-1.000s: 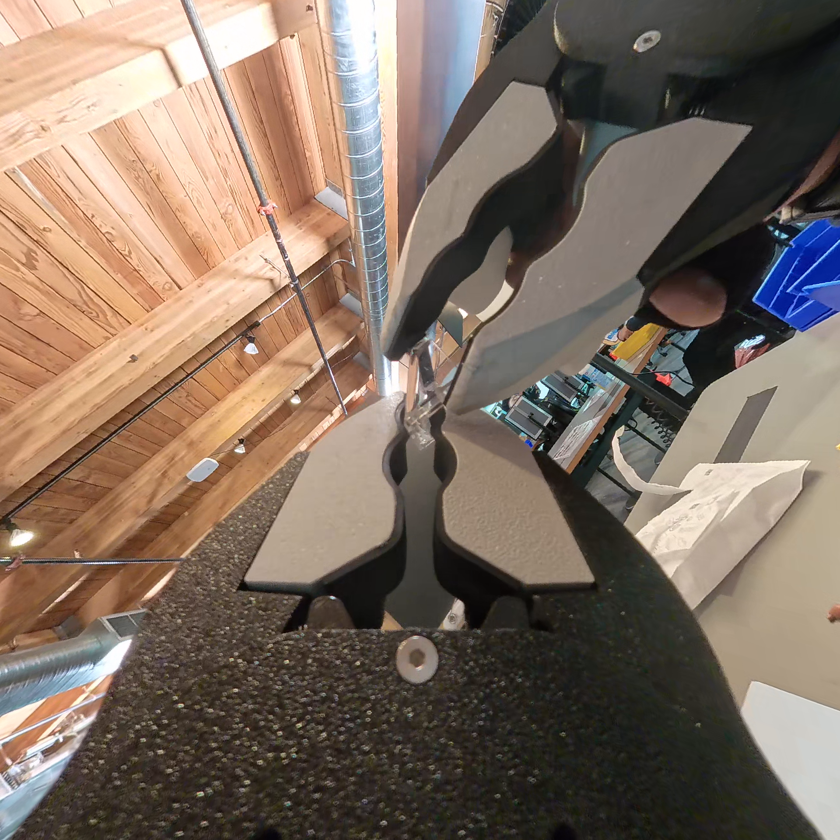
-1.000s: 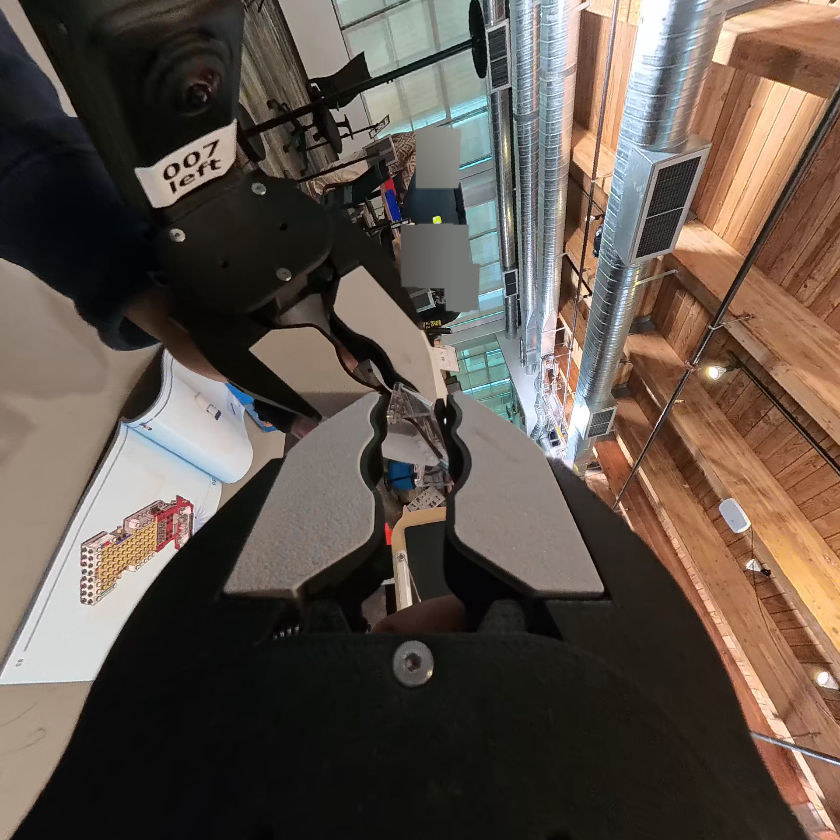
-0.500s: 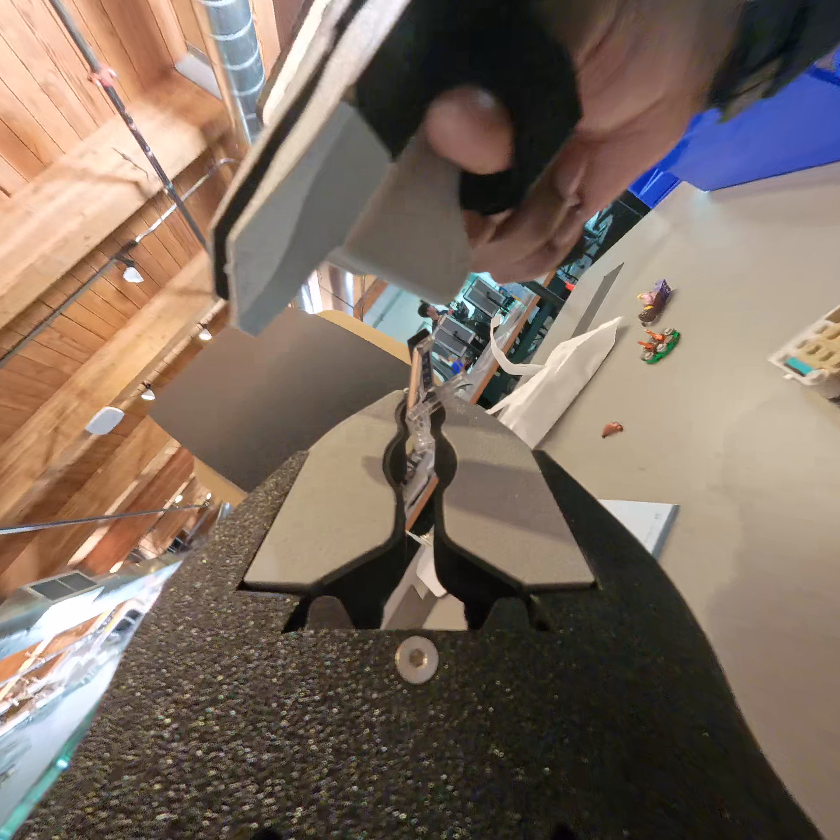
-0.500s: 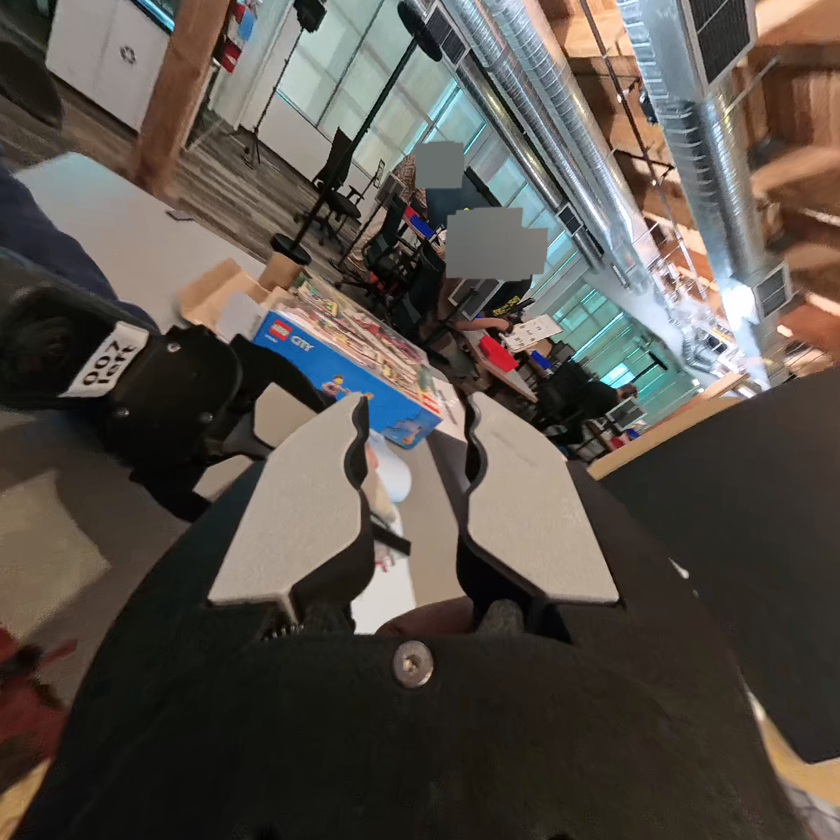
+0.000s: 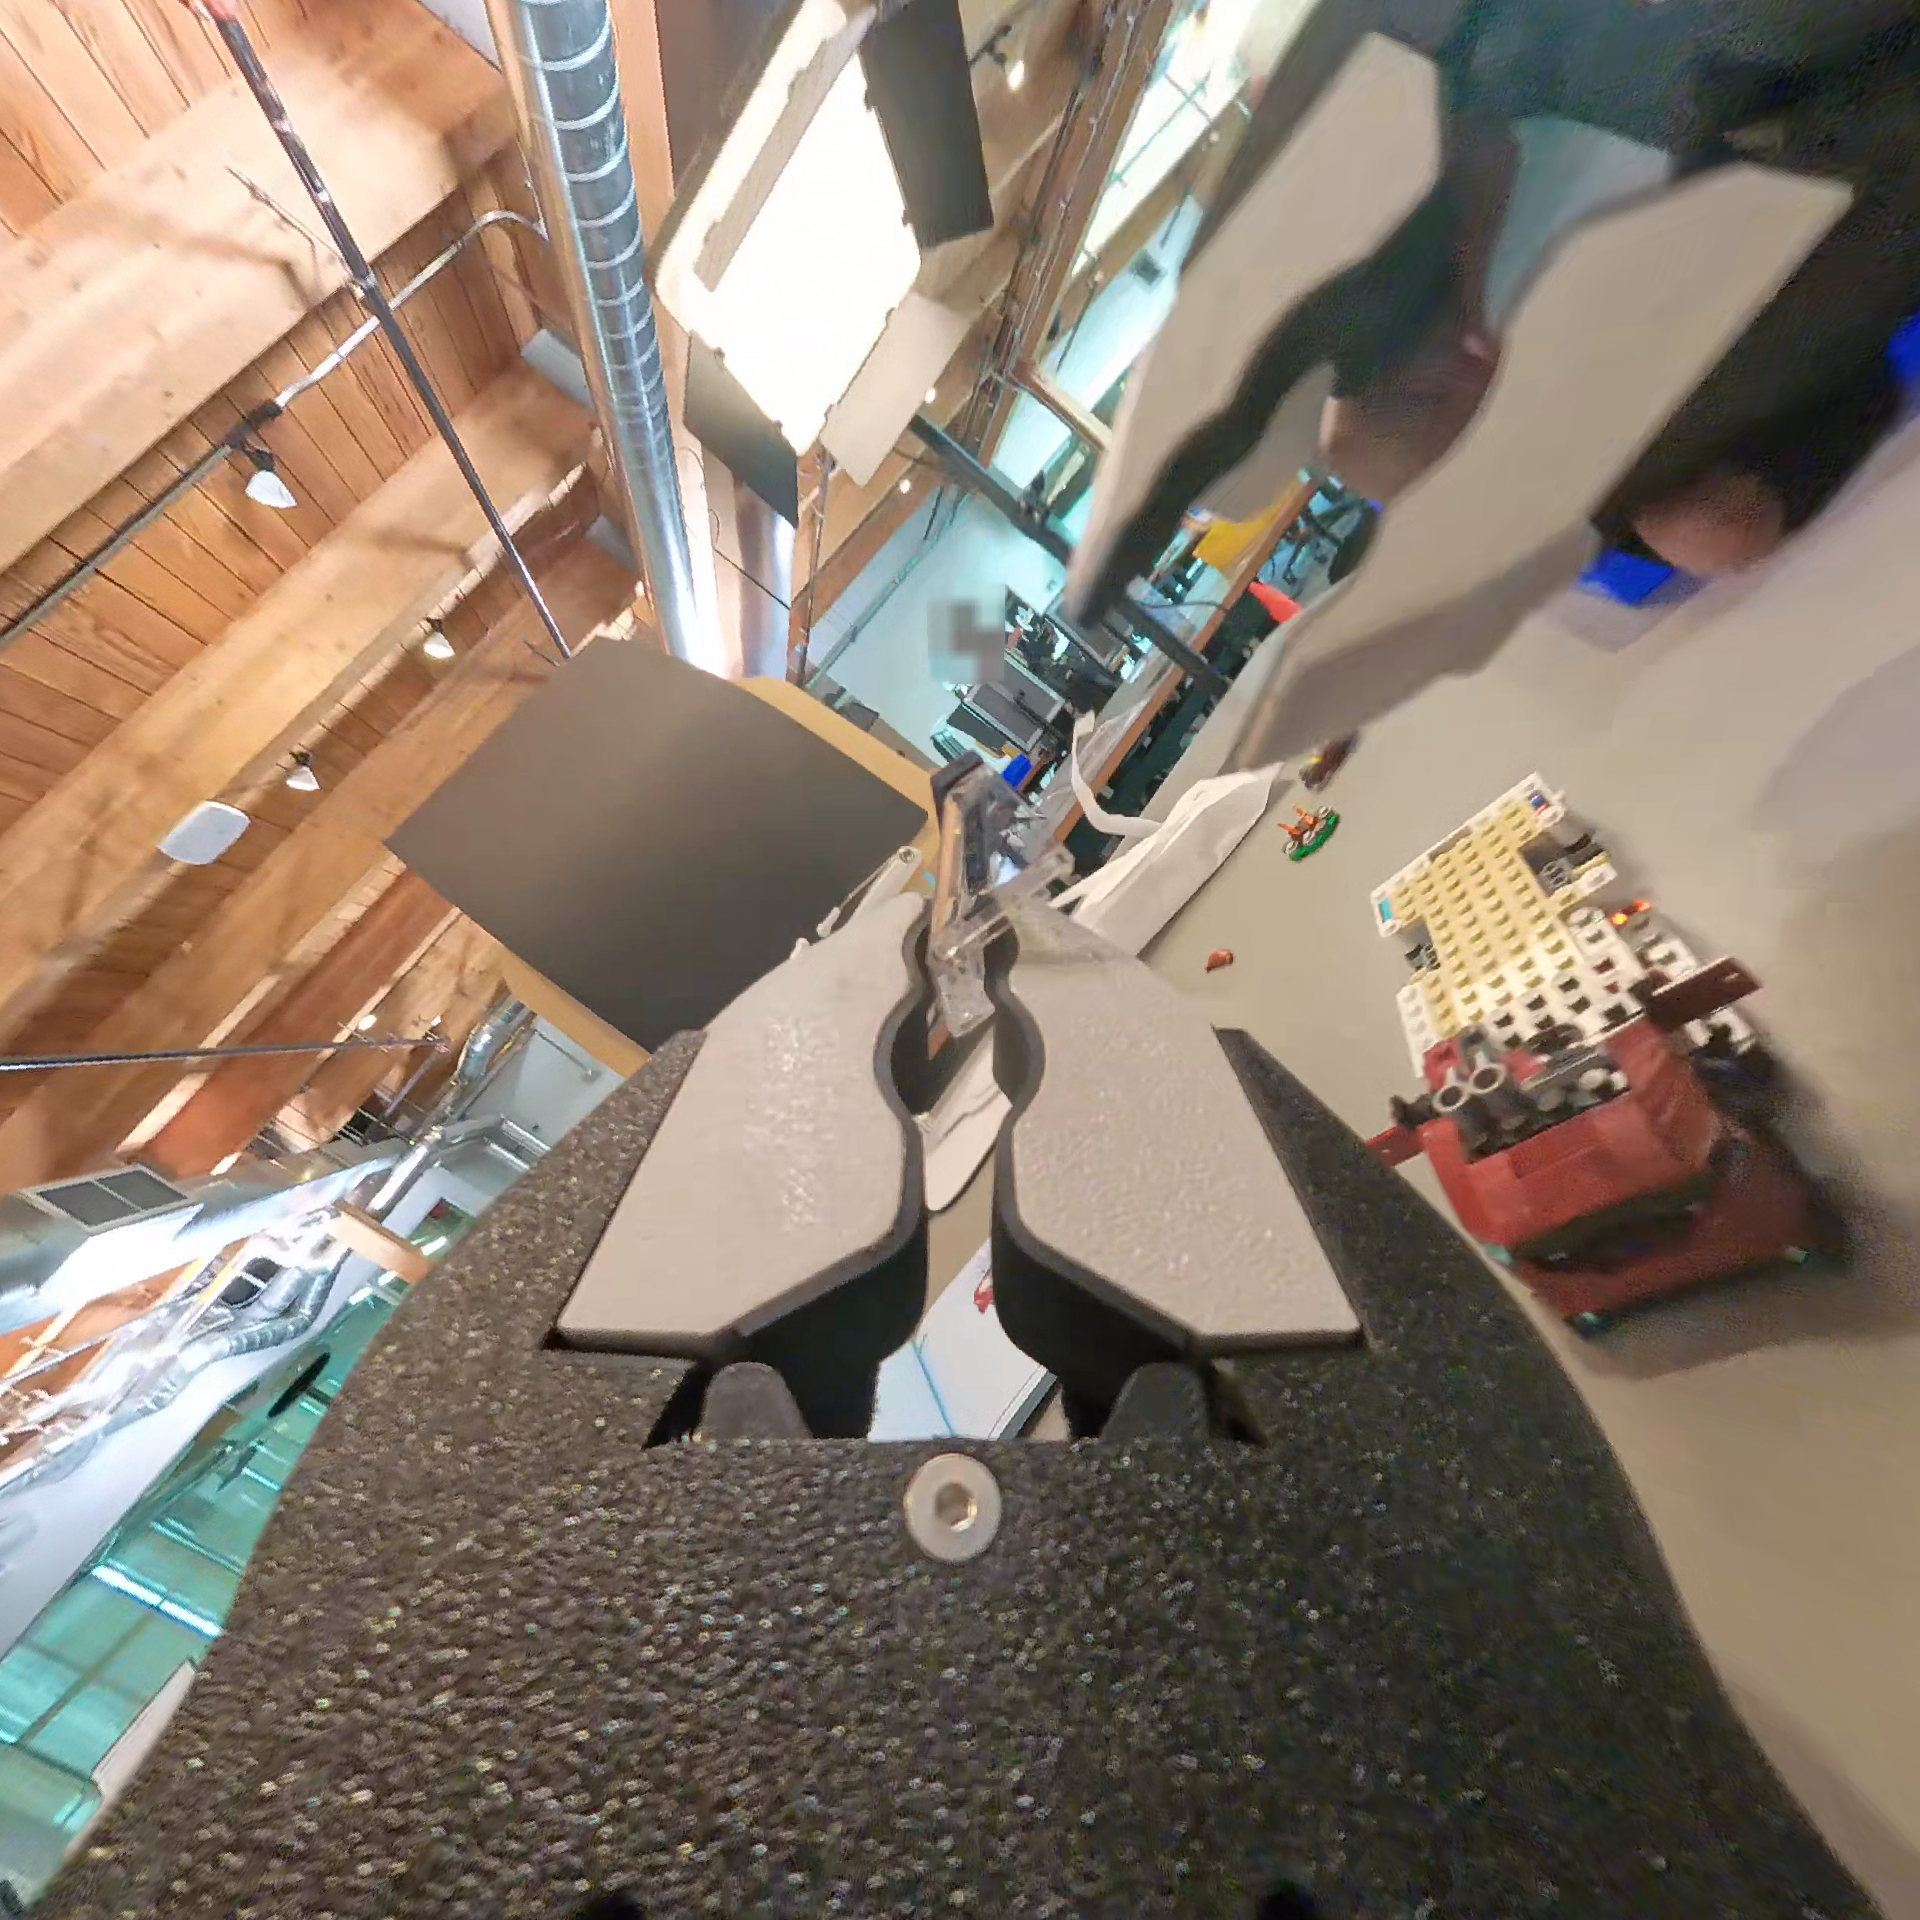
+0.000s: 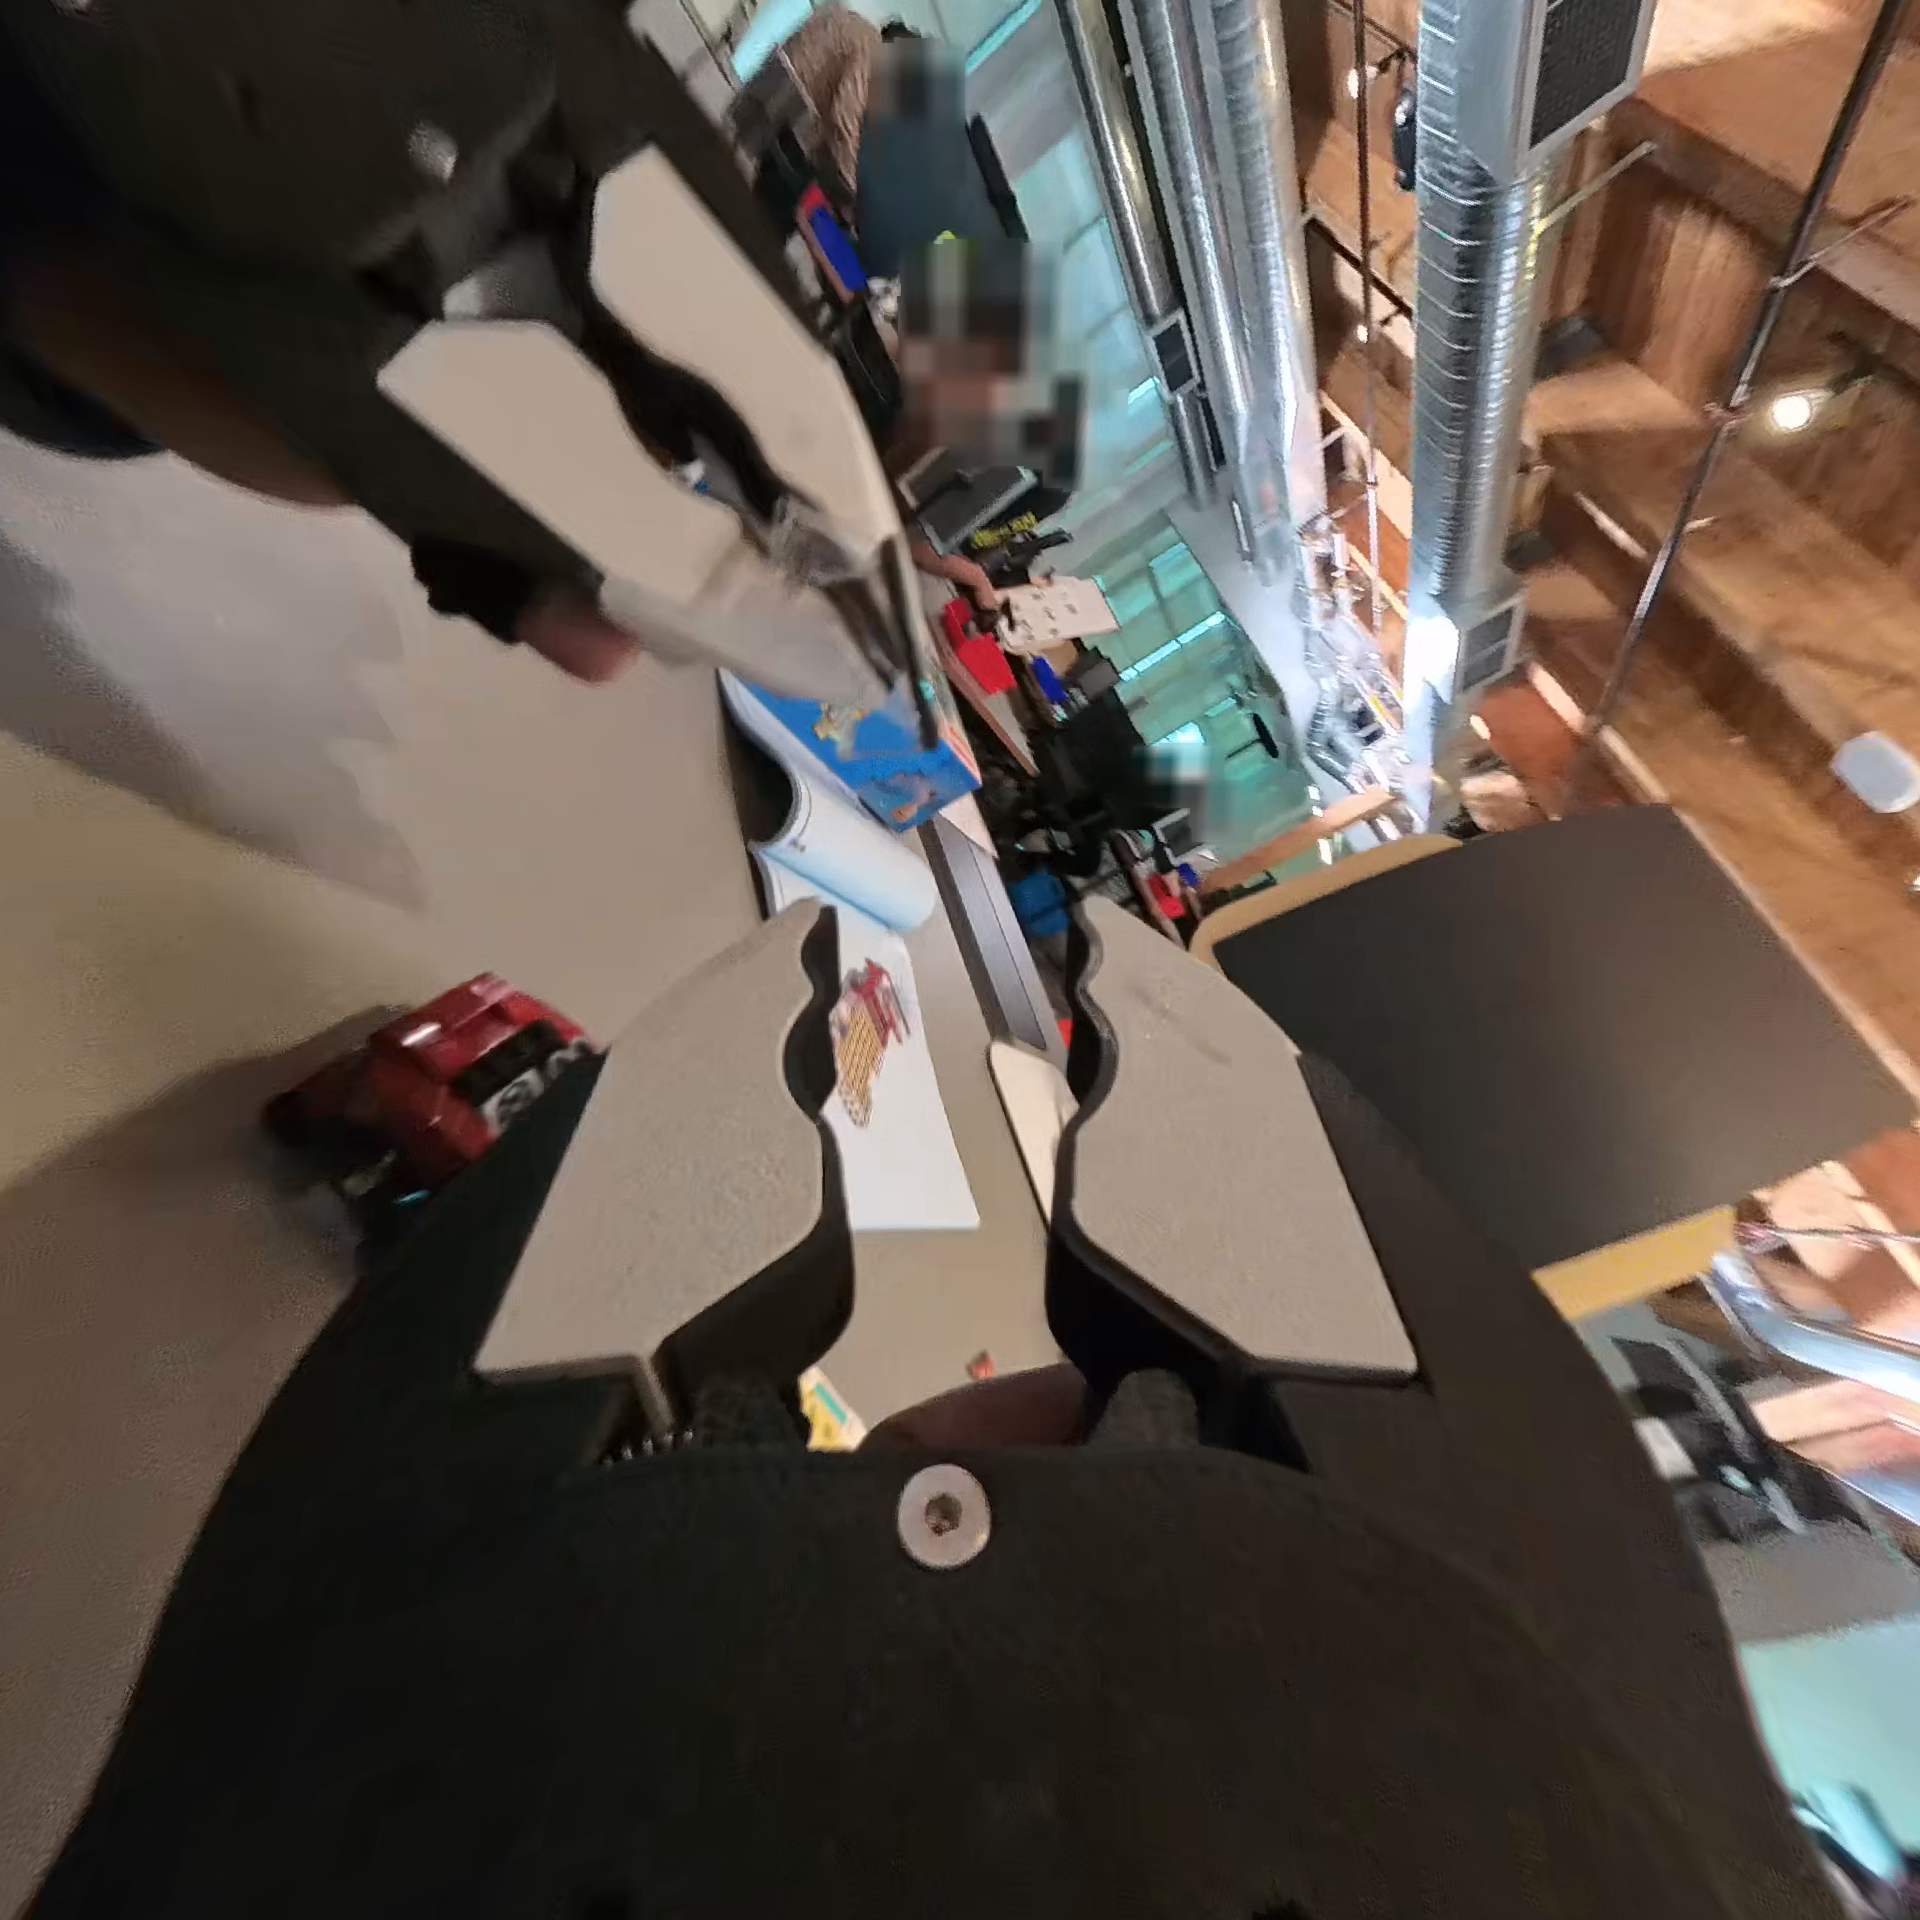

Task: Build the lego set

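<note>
Left claw (image 5: 961,971) pinched tight on a clear plastic piece (image 5: 971,883), held up above the grey table (image 5: 1558,831), left of the brick truck (image 5: 1579,1081). Probably light, stiff, slippery, easy to crack. Best gripped on the flat sides. Right claw (image 6: 951,987) wide, empty.

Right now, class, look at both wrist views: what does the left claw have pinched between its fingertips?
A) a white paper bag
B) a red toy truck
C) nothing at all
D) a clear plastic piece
D: the left claw is closed on a clear plastic piece that sticks out past its tips, while the red toy truck and the white paper bag lie on the table.
</note>
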Motion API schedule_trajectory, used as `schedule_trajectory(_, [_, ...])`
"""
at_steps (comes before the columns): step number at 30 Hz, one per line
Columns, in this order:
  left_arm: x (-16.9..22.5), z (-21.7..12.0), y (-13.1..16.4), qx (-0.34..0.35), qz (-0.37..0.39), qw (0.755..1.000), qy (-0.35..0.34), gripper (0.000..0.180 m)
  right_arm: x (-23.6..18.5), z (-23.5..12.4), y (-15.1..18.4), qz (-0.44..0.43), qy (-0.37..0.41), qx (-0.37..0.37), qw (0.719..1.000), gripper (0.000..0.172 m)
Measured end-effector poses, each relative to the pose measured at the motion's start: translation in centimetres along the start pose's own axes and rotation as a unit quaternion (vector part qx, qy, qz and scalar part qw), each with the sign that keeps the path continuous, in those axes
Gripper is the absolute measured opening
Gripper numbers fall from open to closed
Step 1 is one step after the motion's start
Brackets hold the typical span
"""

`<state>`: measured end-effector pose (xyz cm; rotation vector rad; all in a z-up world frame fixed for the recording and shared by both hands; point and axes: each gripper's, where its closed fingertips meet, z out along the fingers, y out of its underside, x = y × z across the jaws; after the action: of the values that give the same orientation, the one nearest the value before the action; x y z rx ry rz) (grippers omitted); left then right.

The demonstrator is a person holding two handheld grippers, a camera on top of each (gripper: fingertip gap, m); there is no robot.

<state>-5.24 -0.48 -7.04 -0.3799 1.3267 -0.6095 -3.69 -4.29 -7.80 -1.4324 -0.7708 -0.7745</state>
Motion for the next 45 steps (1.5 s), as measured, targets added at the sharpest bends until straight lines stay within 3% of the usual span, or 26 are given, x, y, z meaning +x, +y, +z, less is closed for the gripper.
schedule_trajectory(5, [2.0, -0.6, -1.3, 0.005, 0.015, 1.000, 0.020, 0.007, -2.0, -1.9, -0.3, -0.005, 0.071, -0.003, 0.997, 0.043])
schedule_trajectory(10, [2.5, -0.5, -1.2, -0.009, 0.015, 1.000, 0.025, 0.007, -4.2, -1.2, -0.5, -0.050, 0.054, -0.029, 0.997, 0.043])
schedule_trajectory(16, [3.1, -0.7, -0.7, -0.022, 0.044, 0.998, 0.025, 0.007, -5.6, -0.8, -0.3, 0.030, -0.006, -0.026, 0.999, 0.043])
schedule_trajectory(25, [3.5, -0.9, 1.0, -0.078, 0.076, 0.994, 0.017, 0.007, -5.2, -0.9, 0.7, 0.020, 0.035, -0.065, 0.997, 0.042])
schedule_trajectory(29, [2.9, -2.1, 2.4, -0.105, 0.066, 0.992, 0.005, 0.007, -6.4, -1.3, 0.9, 0.014, 0.020, -0.072, 0.997, 0.042])
schedule_trajectory(40, [4.6, -2.3, 2.4, -0.111, 0.098, 0.989, 0.028, 0.007, -7.2, -1.7, 0.8, 0.040, -0.003, -0.067, 0.997, 0.042])
schedule_trajectory(45, [5.5, -2.2, 2.3, -0.106, 0.117, 0.986, 0.045, 0.007, -7.6, -1.6, 0.6, 0.135, -0.049, -0.058, 0.988, 0.042])
